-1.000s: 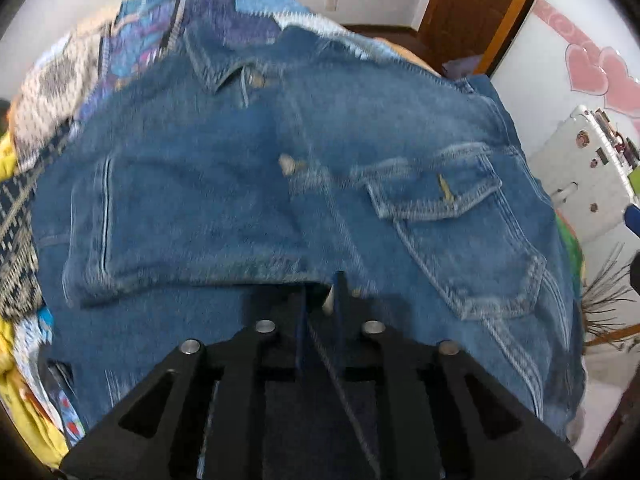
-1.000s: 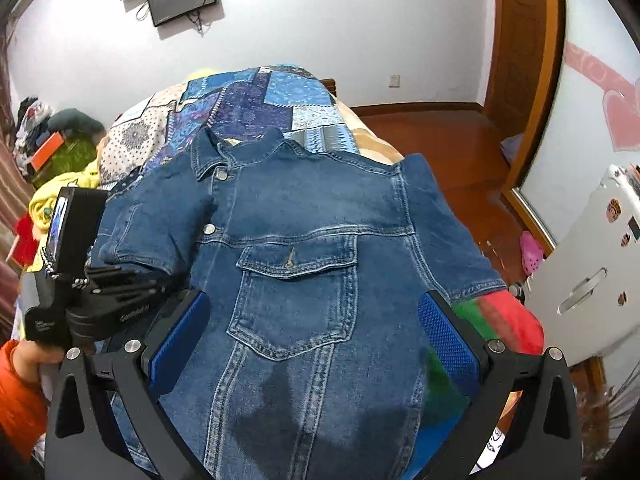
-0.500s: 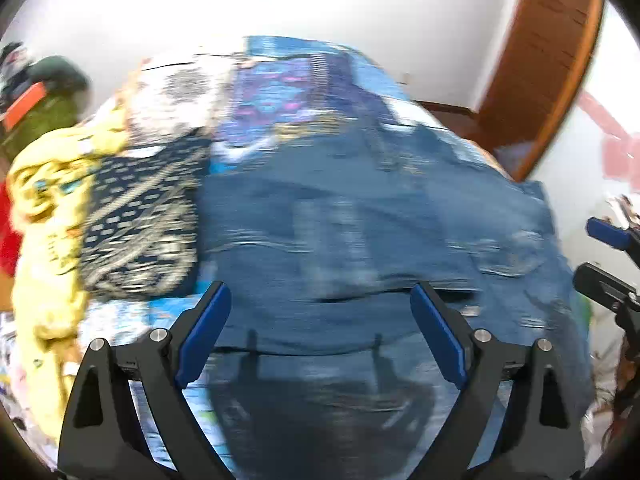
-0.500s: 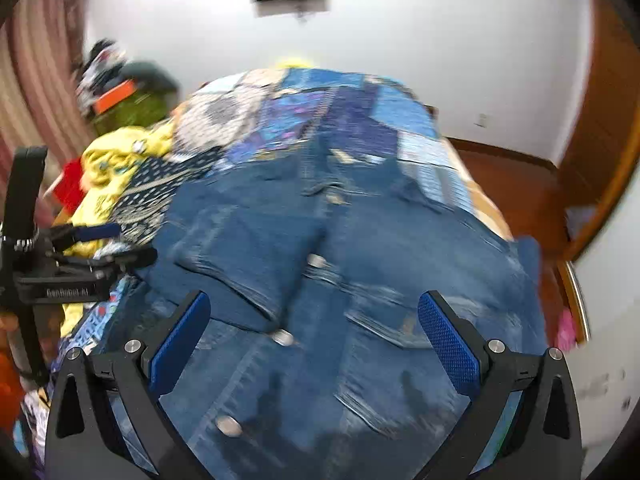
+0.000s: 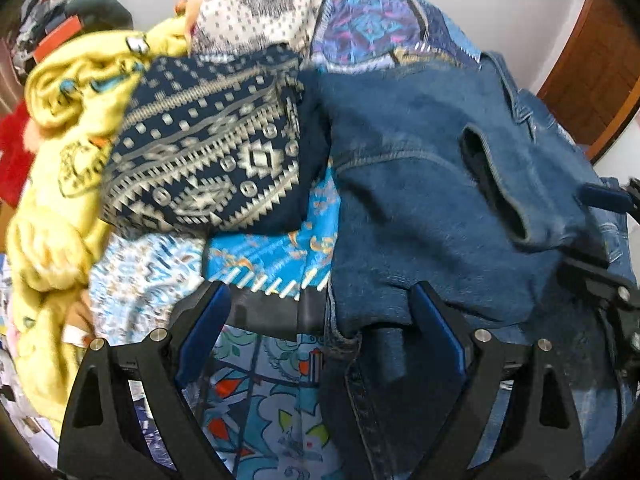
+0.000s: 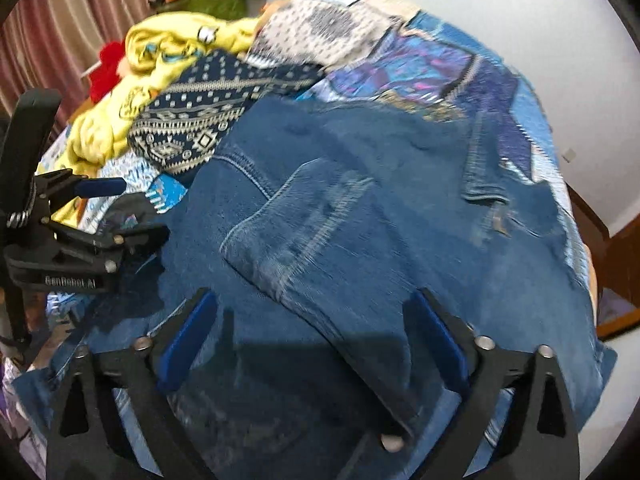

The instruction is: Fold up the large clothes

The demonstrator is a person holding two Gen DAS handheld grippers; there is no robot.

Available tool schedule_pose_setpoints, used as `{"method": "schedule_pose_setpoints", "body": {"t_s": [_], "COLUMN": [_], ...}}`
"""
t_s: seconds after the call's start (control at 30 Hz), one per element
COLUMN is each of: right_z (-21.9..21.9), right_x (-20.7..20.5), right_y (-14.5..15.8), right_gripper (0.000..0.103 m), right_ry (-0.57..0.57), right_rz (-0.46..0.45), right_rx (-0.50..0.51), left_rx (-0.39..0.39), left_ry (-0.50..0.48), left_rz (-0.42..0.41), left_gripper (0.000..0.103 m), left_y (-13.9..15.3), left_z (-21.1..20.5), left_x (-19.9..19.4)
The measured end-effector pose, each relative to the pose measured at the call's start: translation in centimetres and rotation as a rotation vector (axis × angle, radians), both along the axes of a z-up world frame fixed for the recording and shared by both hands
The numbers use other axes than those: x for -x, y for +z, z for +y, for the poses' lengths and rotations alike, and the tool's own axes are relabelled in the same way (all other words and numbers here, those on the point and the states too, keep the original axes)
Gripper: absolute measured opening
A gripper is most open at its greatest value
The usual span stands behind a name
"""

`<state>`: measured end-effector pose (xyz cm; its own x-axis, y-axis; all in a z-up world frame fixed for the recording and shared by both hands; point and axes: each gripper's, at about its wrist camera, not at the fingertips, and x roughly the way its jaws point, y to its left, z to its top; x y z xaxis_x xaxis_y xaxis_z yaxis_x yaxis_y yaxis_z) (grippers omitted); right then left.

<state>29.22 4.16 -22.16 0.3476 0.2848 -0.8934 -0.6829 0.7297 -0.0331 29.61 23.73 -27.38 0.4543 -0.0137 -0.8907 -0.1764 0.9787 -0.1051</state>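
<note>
A blue denim jacket (image 6: 360,220) lies spread on the bed (image 5: 360,24), on top of a patchwork quilt (image 6: 432,68). It fills the side of the bed near the door. One sleeve (image 5: 520,184) is folded in over the front. Beside the jacket, toward the other side of the bed, sit a dark patterned cloth (image 5: 208,152) and a yellow garment (image 5: 60,128).

The left gripper (image 5: 320,332) hovers over the jacket's side edge, near the foot edge of the bed. Its fingers (image 5: 202,328) are spread wide and hold nothing. The right gripper (image 6: 312,336) hangs over the chest pocket (image 6: 296,228). Its fingers (image 6: 188,336) are closing a little, but nothing is pinched between them yet.

Denim looks thick and a bit stiff, so the jacket is probably heavy for cloth. It should not slip much and it will not break. It may spring back from a fold unless it is pressed flat. Good spots to grab are likely the thick hem and the side seam, one in each gripper, so the big piece lifts evenly.
</note>
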Motion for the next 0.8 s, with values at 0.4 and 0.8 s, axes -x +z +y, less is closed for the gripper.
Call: {"method": "schedule_pose_setpoints", "body": {"t_s": [0.4, 0.8], "right_z": [0.6, -7.6], "right_x": [-1.6, -1.6], "right_y": [-1.1, 5.4], "right_gripper": [0.024, 0.014], "right_ry": [0.017, -0.201], "right_rz": [0.046, -0.038], "right_rx": [-0.087, -0.331], "left_rx": [0.04, -0.088], "left_ry": [0.026, -0.044], "left_rz": [0.01, -0.042], "left_gripper": [0.097, 0.096], "left_y": [-2.7, 4.0], "left_z": [-0.1, -3.0], "left_x": [-0.2, -1.4]}}
